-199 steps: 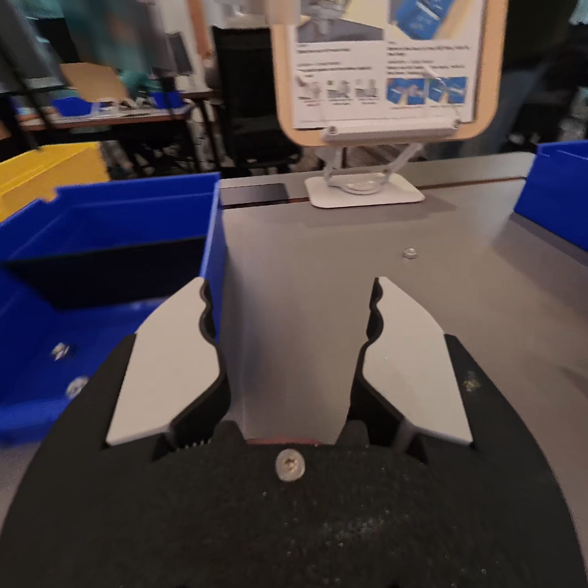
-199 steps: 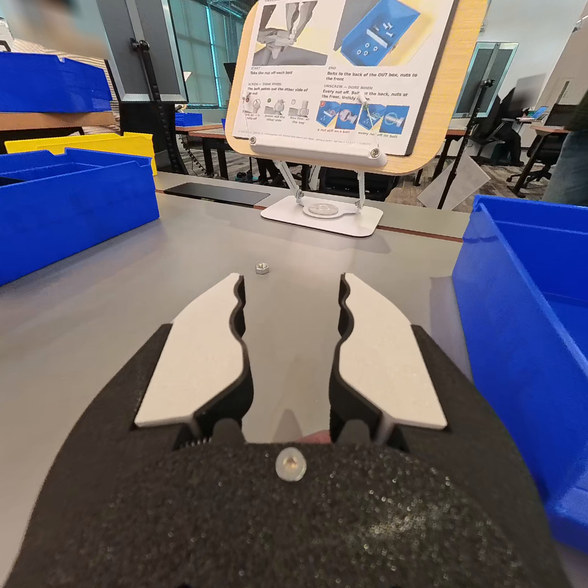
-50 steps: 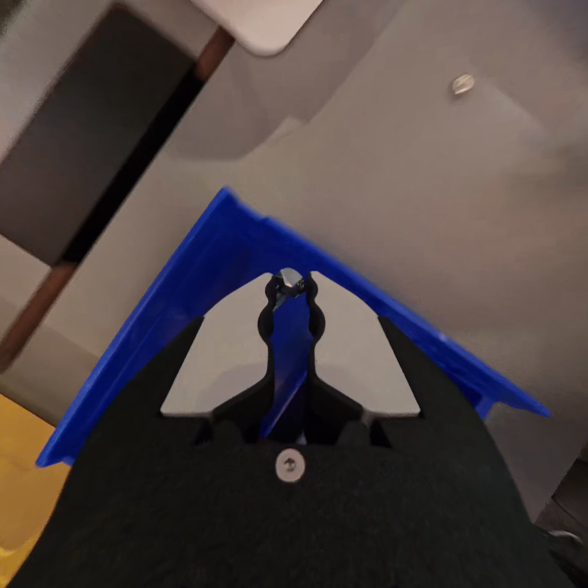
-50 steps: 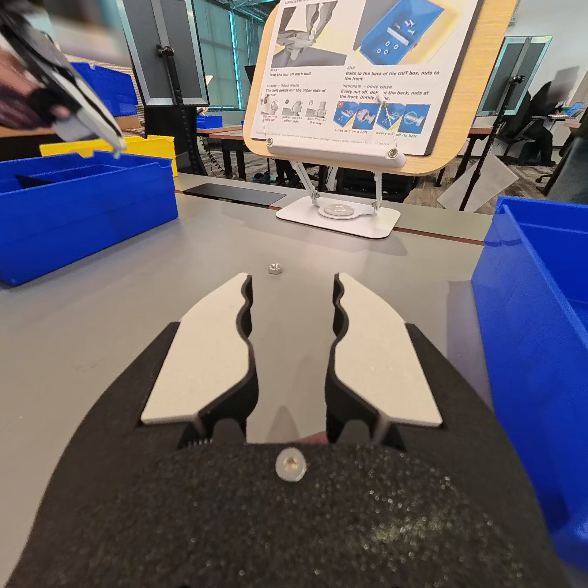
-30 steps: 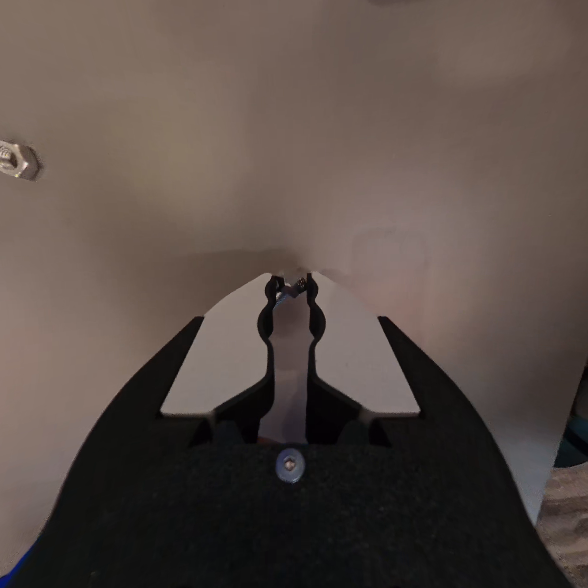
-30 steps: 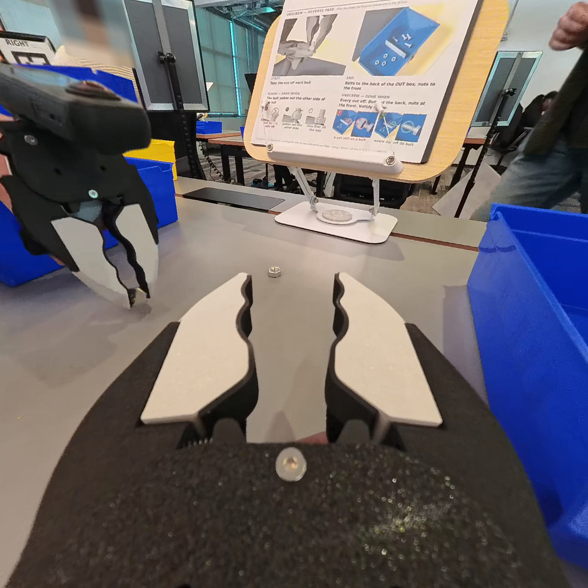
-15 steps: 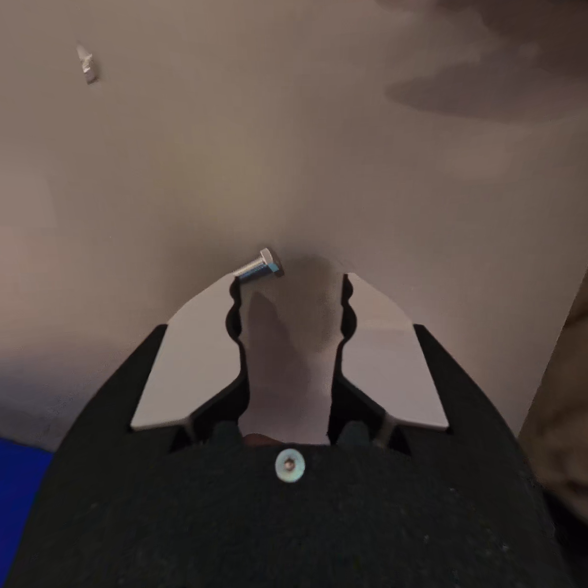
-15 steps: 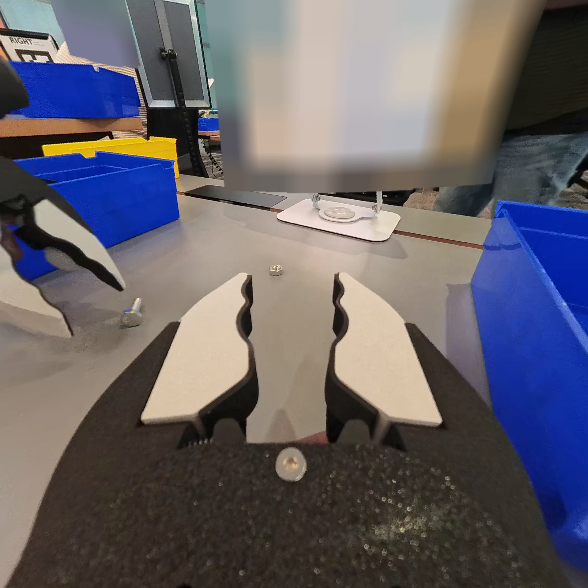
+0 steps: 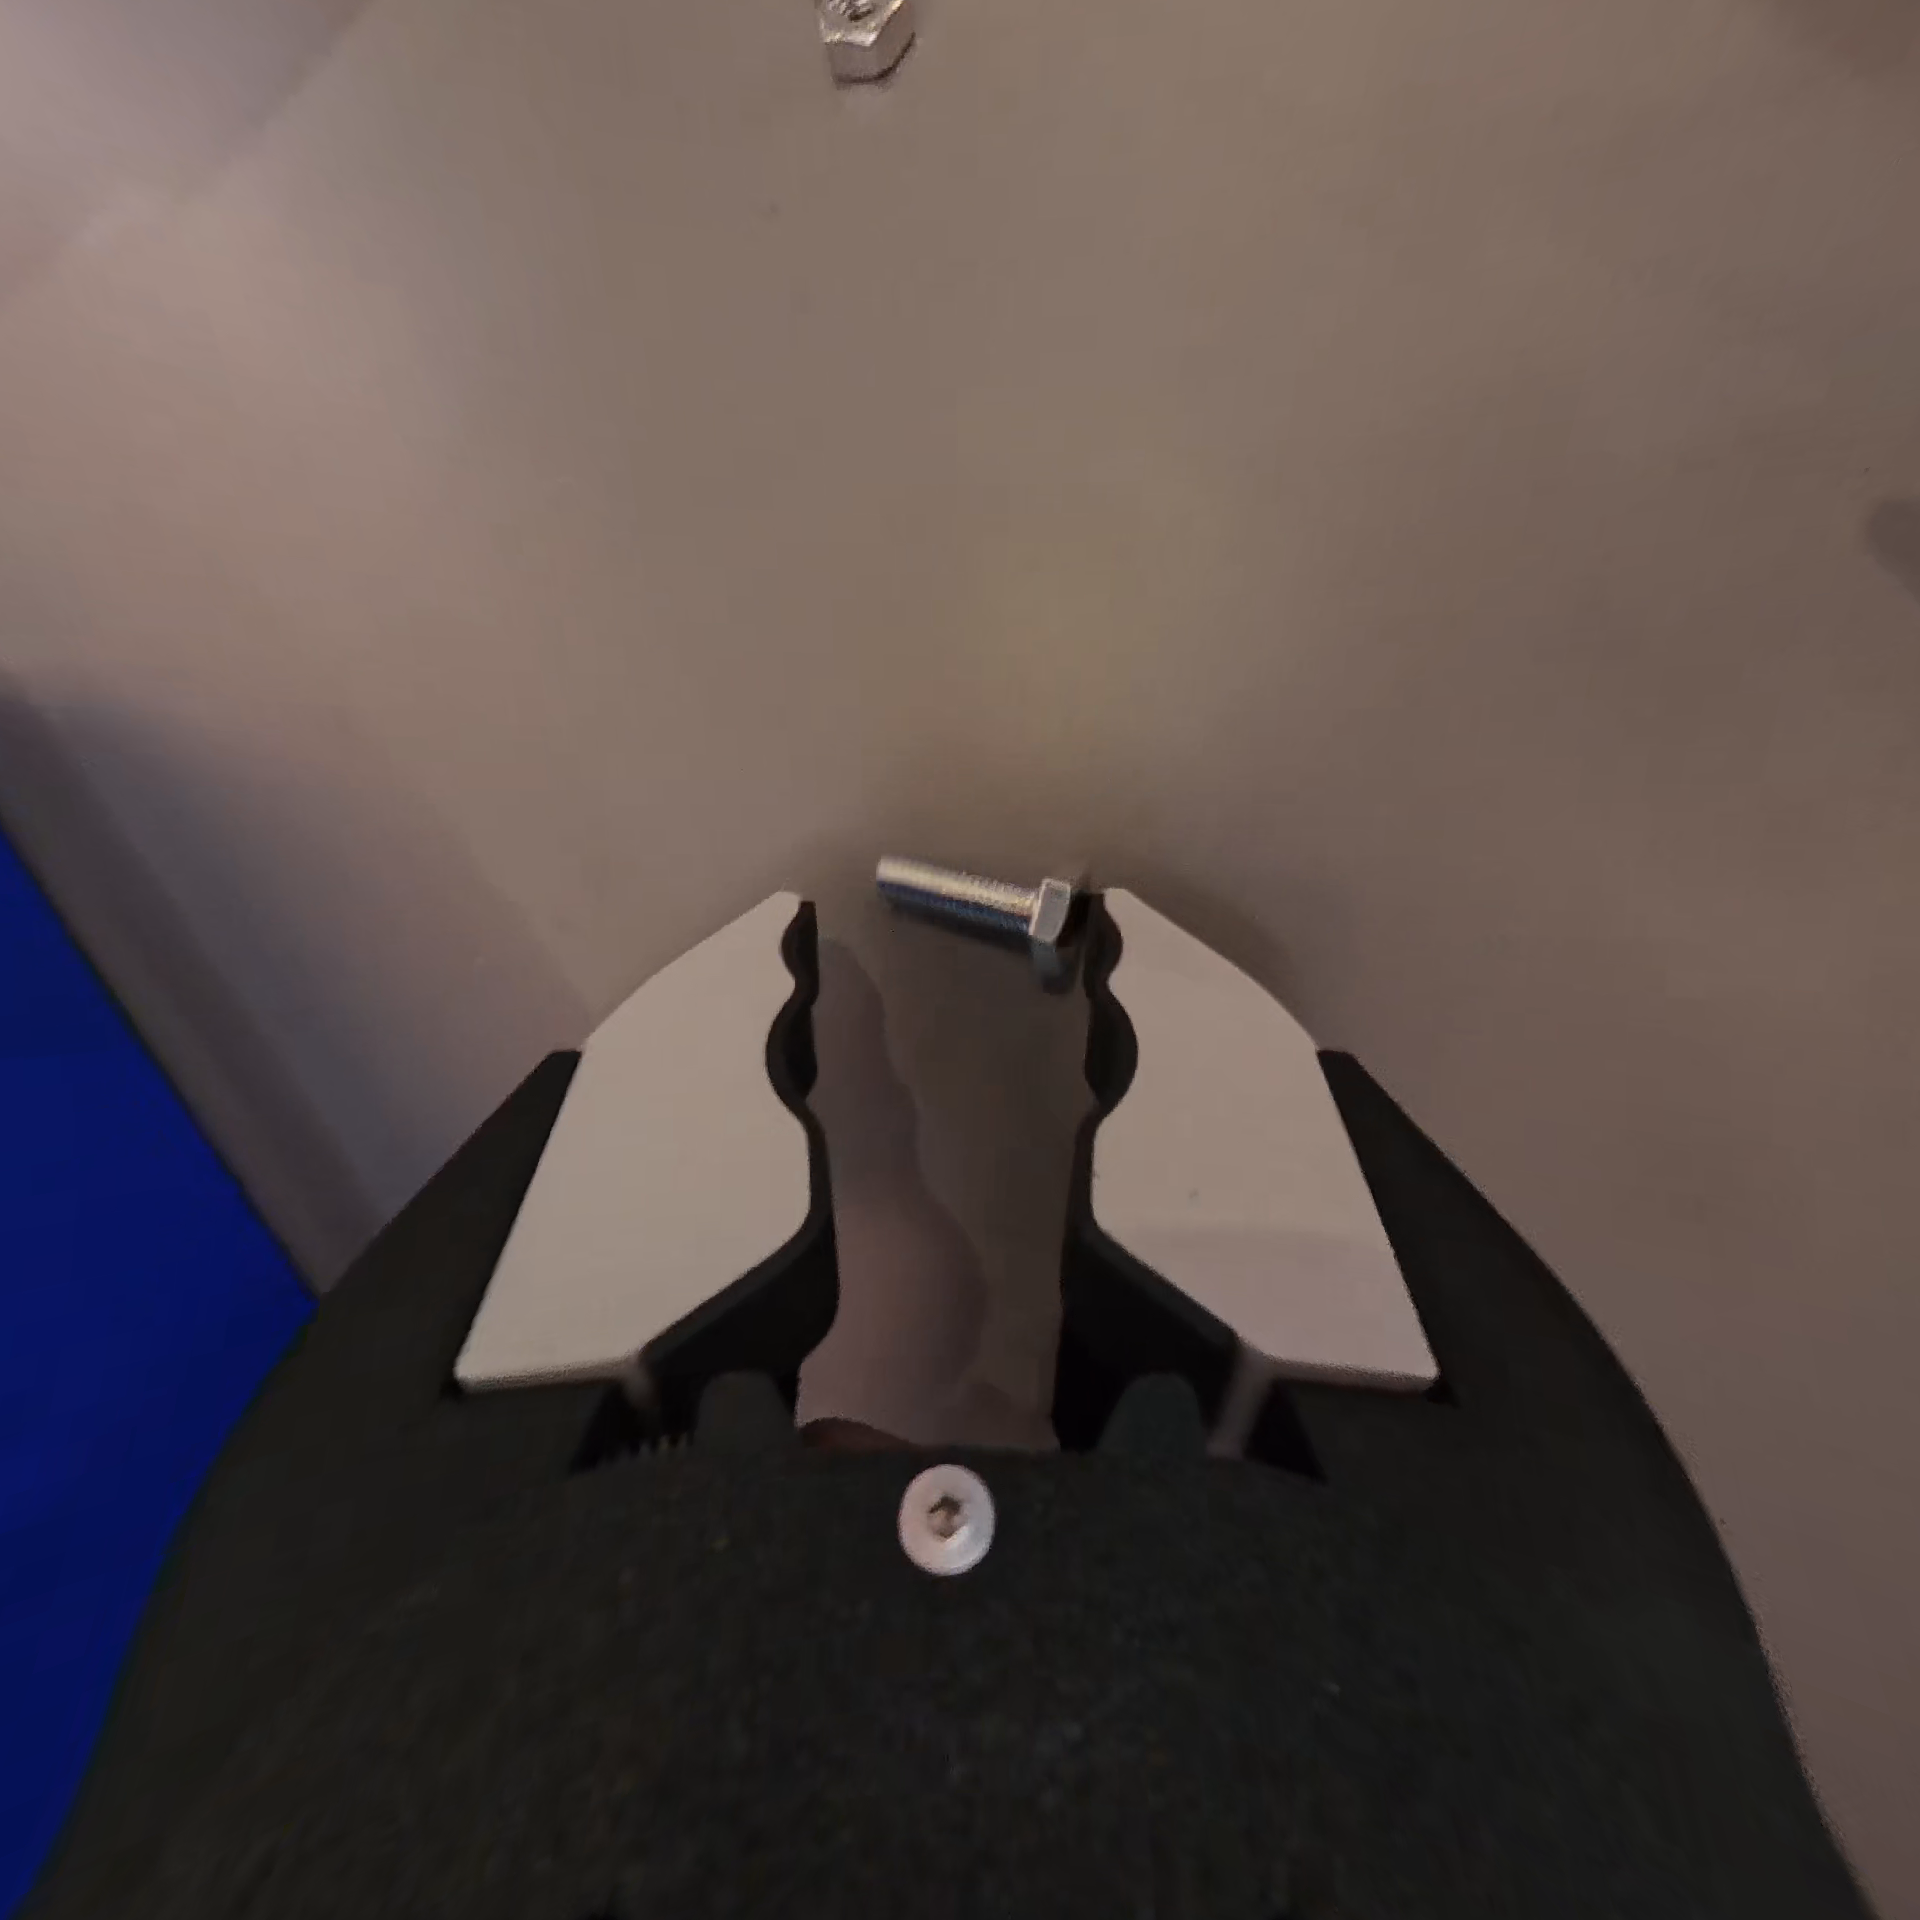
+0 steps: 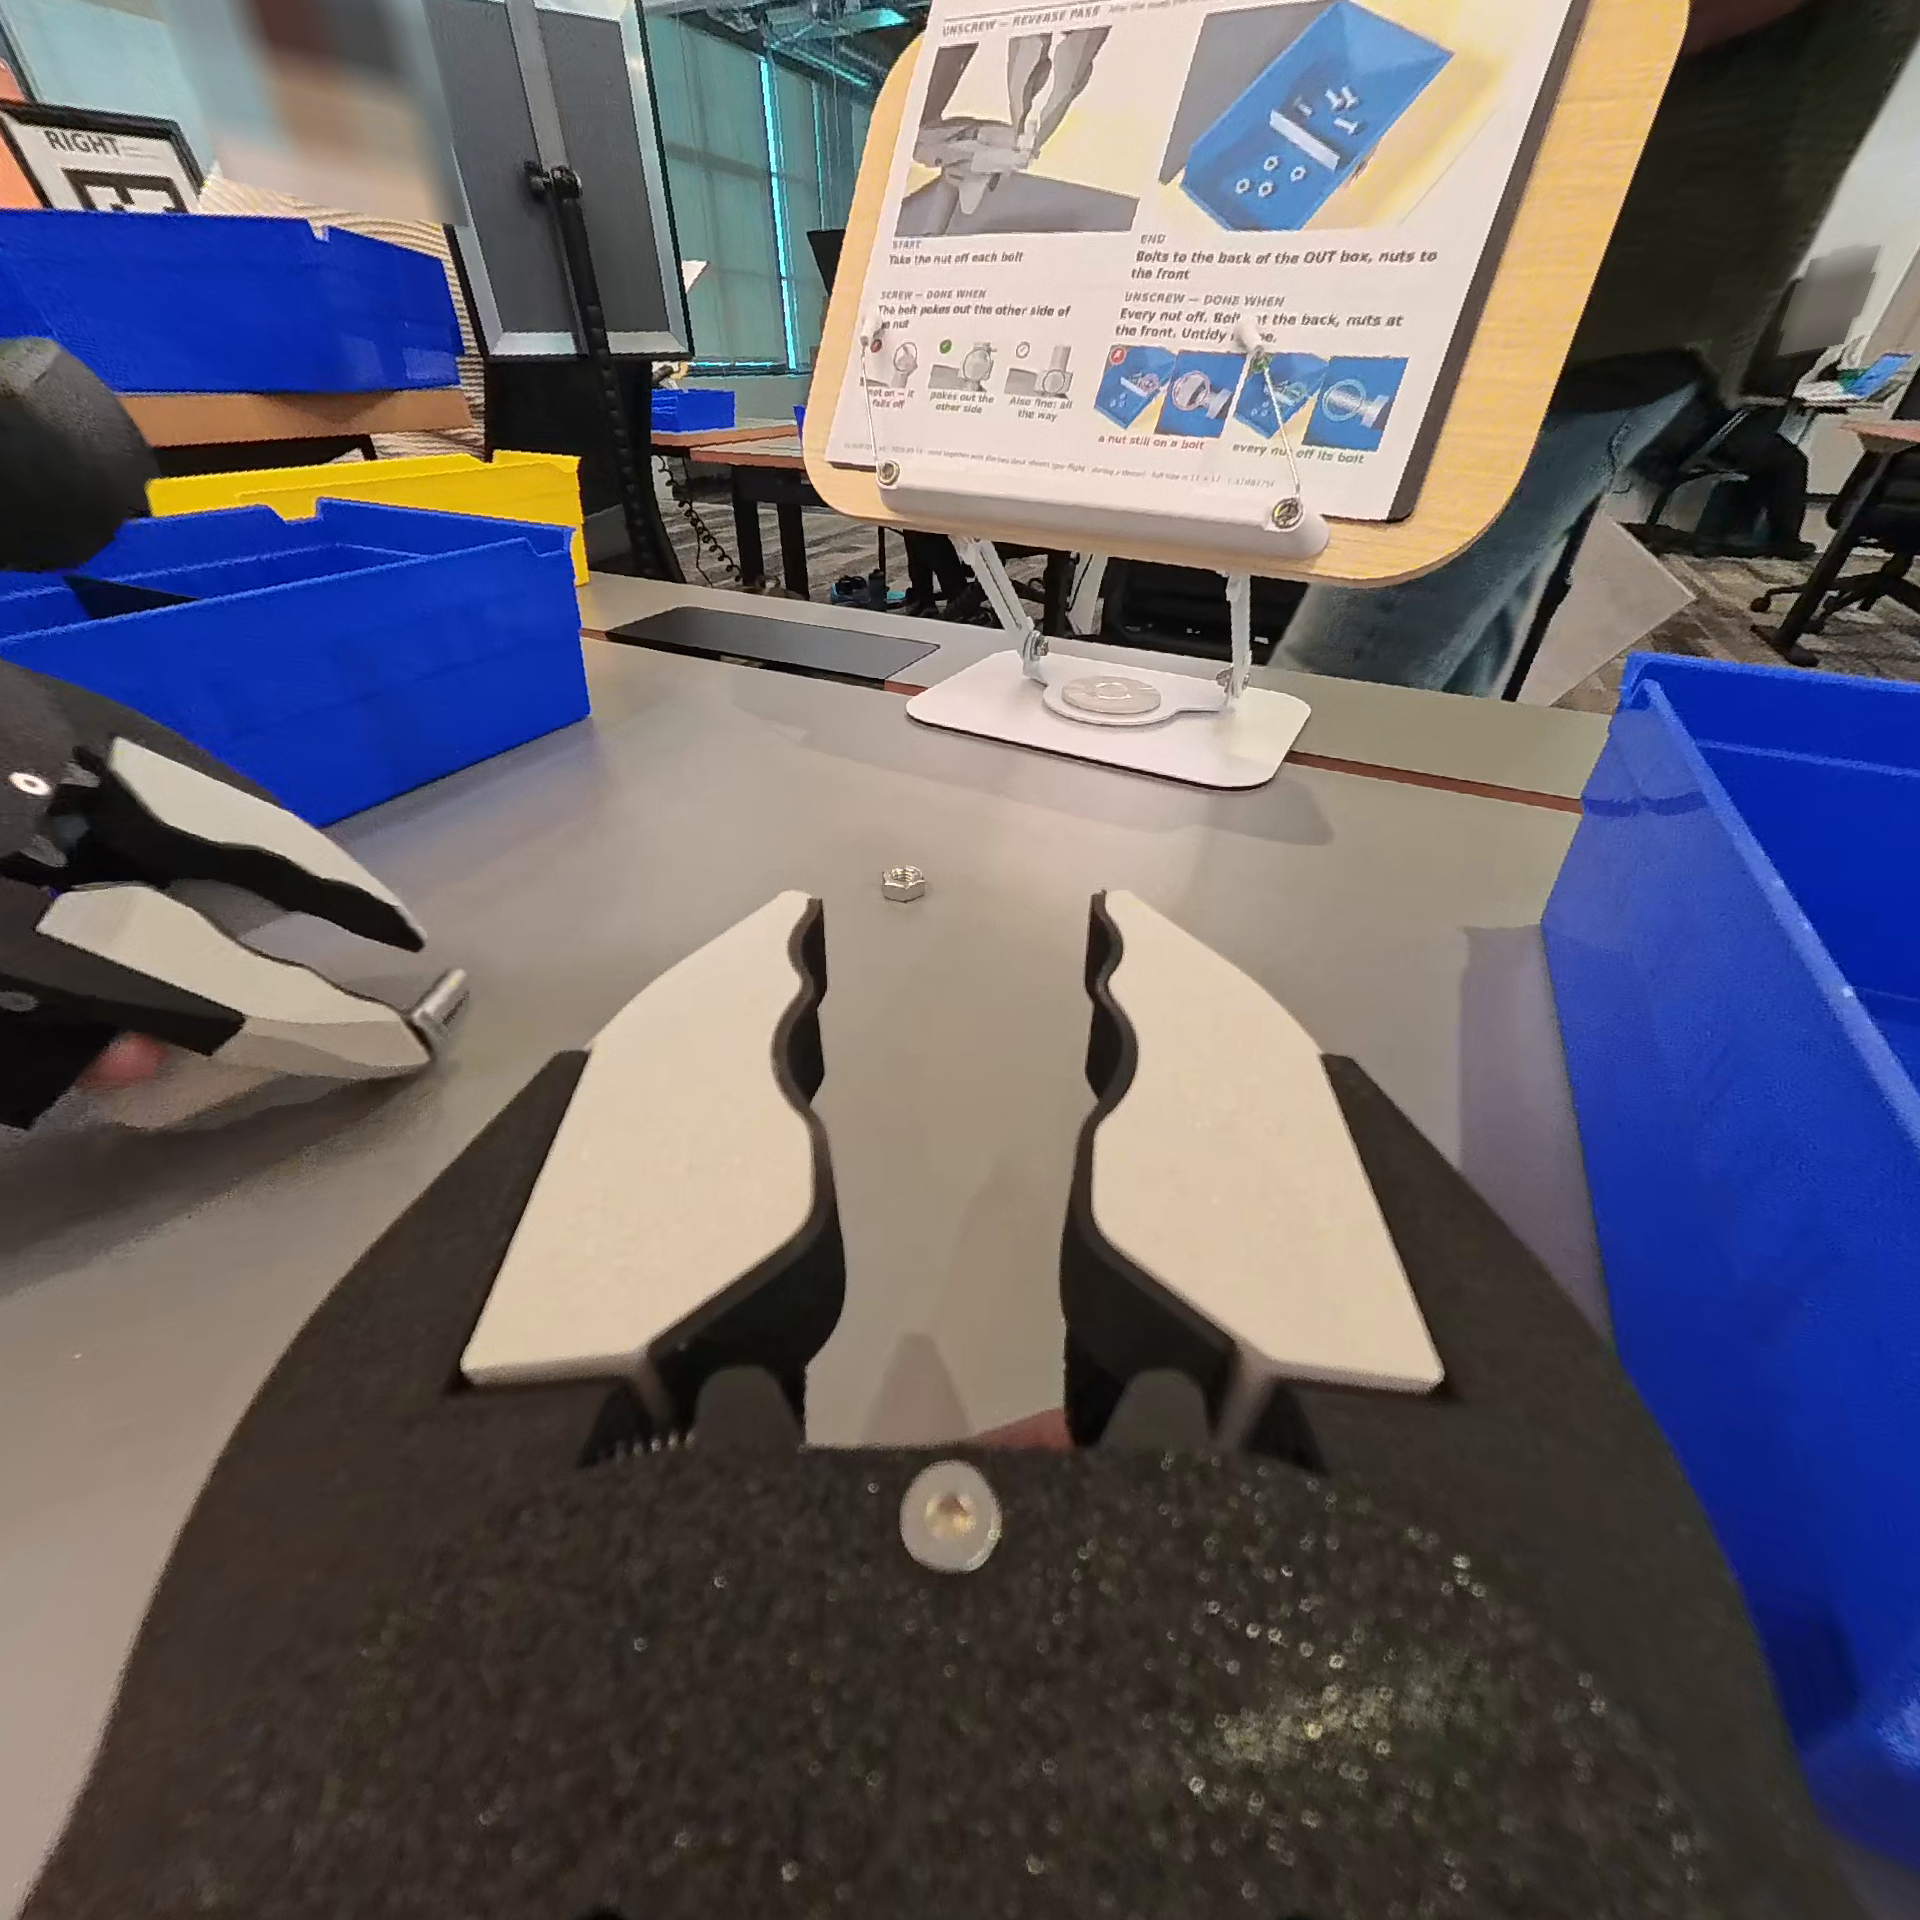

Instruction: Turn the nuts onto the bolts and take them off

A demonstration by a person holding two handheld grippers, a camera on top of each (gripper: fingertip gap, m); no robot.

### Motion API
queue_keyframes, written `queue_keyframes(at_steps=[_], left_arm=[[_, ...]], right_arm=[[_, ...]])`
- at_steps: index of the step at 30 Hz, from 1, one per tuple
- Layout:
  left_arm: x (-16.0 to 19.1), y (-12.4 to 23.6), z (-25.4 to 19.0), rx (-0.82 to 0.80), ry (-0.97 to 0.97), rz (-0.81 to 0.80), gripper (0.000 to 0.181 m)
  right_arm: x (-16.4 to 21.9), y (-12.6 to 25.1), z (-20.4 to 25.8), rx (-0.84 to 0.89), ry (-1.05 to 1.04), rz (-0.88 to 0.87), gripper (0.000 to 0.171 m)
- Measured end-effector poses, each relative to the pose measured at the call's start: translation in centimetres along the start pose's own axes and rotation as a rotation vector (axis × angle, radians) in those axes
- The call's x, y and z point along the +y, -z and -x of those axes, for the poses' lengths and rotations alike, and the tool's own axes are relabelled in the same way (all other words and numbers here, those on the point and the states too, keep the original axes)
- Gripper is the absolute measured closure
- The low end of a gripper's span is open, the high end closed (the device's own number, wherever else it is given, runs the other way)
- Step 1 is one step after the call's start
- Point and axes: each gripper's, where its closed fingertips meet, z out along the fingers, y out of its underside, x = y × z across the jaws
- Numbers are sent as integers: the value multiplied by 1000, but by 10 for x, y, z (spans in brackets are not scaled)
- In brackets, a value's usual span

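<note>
The left gripper (image 9: 951, 914) has let go; jaws wide, the small silver hex-head bolt (image 9: 971, 902) lies on the grey tabletop (image 9: 1247, 468) mid-frame, awaiting regrasp.

This looks like a big office used as a test lab. Ahead of the right gripper (image 10: 956, 914), a paper how-to sheet on a tan wooden board (image 10: 1195, 260) stands on the flat grey table (image 10: 1195, 883). Blue plastic bins (image 10: 343, 634) sit to its left. Farther back are more desks (image 10: 727, 442) and black rolling chairs (image 10: 1849, 540).
</note>
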Motion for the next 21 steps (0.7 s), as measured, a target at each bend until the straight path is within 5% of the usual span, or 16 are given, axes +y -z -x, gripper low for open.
queue_keyframes(at_steps=[7,12,21], left_arm=[[31,11,42,-101,100,49,139],[20,16,25,15,232,-37,130],[15,-3,23,-11,358,-26,130]], right_arm=[[0,-1,1,-3,3,7,123],[0,-2,0,-2,-2,3,124],[-1,-2,0,-5,-6,-5,124]])
